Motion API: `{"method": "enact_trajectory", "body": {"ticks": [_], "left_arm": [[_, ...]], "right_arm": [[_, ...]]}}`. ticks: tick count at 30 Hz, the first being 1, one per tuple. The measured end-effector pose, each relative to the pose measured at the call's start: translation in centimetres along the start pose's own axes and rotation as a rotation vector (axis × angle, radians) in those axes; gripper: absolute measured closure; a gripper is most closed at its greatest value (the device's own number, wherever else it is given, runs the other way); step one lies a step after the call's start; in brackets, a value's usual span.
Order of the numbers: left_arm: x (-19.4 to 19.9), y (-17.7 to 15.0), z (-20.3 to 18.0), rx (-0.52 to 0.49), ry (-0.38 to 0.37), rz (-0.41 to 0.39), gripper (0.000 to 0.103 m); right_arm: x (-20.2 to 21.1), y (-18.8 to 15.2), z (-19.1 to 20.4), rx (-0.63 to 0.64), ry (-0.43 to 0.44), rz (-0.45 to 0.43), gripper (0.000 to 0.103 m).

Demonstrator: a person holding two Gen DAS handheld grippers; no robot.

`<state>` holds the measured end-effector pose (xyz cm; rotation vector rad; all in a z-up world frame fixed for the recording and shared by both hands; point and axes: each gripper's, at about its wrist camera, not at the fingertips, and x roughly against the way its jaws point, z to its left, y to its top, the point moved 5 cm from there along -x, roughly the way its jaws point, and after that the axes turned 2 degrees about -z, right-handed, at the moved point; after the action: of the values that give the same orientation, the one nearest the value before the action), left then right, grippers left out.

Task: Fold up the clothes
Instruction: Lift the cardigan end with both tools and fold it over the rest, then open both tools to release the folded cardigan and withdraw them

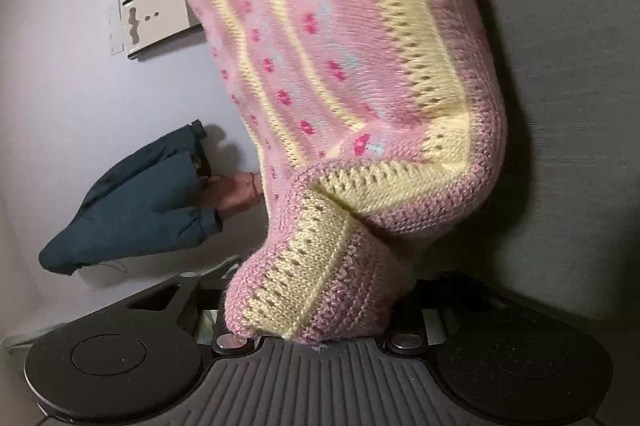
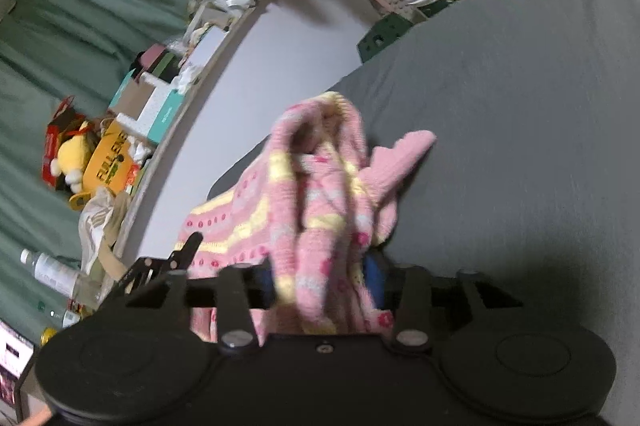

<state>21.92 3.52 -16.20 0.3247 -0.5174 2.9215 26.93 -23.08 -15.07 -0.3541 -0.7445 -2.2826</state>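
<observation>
While gripped: one sweater (image 1: pixel 352 73), two grippers.

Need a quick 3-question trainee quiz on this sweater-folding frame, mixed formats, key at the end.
1. True or false: the left tool has a bunched edge of the knit sweater in it.
2. Multiple choice: the sweater lies partly on A) a wooden floor, B) a grey sheet, C) a glass table.
3. Fill in: the sweater's stripes are pink and ____.

Key: 1 true; 2 B; 3 yellow. In the right wrist view the right tool also has sweater fabric between its fingers.
</observation>
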Motion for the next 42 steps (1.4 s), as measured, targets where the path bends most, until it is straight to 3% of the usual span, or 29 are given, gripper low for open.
{"method": "enact_trajectory", "body": {"ticks": [3, 4, 5, 7, 12, 15, 17, 20, 24, 26, 31, 33, 39, 42], "left_arm": [[-1.1, -1.2, 1.5, 0.105, 0.075, 0.088, 0.026], [-1.7, -1.4, 2.3, 0.145, 0.089, 0.122, 0.010], [-2.2, -1.6, 3.2, 0.185, 0.104, 0.156, 0.002], [-2.0, -2.5, 3.9, 0.232, 0.075, 0.205, 0.001], [-1.5, -3.4, 4.2, 0.103, -0.061, 0.227, 0.001], [-0.3, -3.6, 5.0, 0.071, -0.121, 0.207, 0.000], [-0.8, -2.4, 7.1, 0.140, -0.143, 0.189, 0.001], [-0.1, -1.0, 10.8, 0.397, -0.140, 0.156, 0.000], [1.7, 0.2, 15.1, 0.896, -0.247, 0.041, 0.001], [2.1, 1.5, 15.7, 1.040, -0.245, 0.001, 0.000], [1.9, 4.2, 16.0, 1.283, -0.309, -0.106, 0.001], [0.6, 5.4, 16.3, 1.372, -0.371, -0.150, 0.000], [-5.3, 7.2, 11.7, 1.615, -0.600, -0.080, 0.000], [-5.3, 6.9, 10.3, 1.666, -0.616, -0.057, 0.000]], "right_arm": [[0.7, 0.1, -0.2, -0.032, 0.023, -0.020, 0.050], [1.0, 0.2, -0.2, -0.038, 0.031, -0.023, 0.046], [1.7, 0.3, -0.2, -0.036, 0.035, -0.030, 0.040], [3.8, 0.5, -0.2, -0.028, 0.048, -0.060, 0.033], [9.2, 0.7, 0.5, 0.020, 0.059, -0.089, 0.029], [12.5, -0.5, 1.0, 0.107, 0.045, -0.077, 0.019], [14.0, -1.7, 1.0, 0.133, 0.042, -0.058, 0.019], [15.2, -3.7, 1.0, 0.131, 0.059, -0.023, 0.019], [16.0, -6.0, 1.2, 0.113, 0.083, 0.036, 0.019], [16.4, -6.8, 1.8, 0.138, 0.082, 0.040, 0.019], [17.3, -8.4, 2.9, 0.280, 0.083, 0.047, 0.017], [17.0, -8.8, 2.9, 0.278, 0.102, 0.067, 0.017], [16.6, -9.2, 2.1, 0.213, 0.141, 0.118, 0.016], [16.5, -9.2, 1.8, 0.193, 0.148, 0.133, 0.016]]}}
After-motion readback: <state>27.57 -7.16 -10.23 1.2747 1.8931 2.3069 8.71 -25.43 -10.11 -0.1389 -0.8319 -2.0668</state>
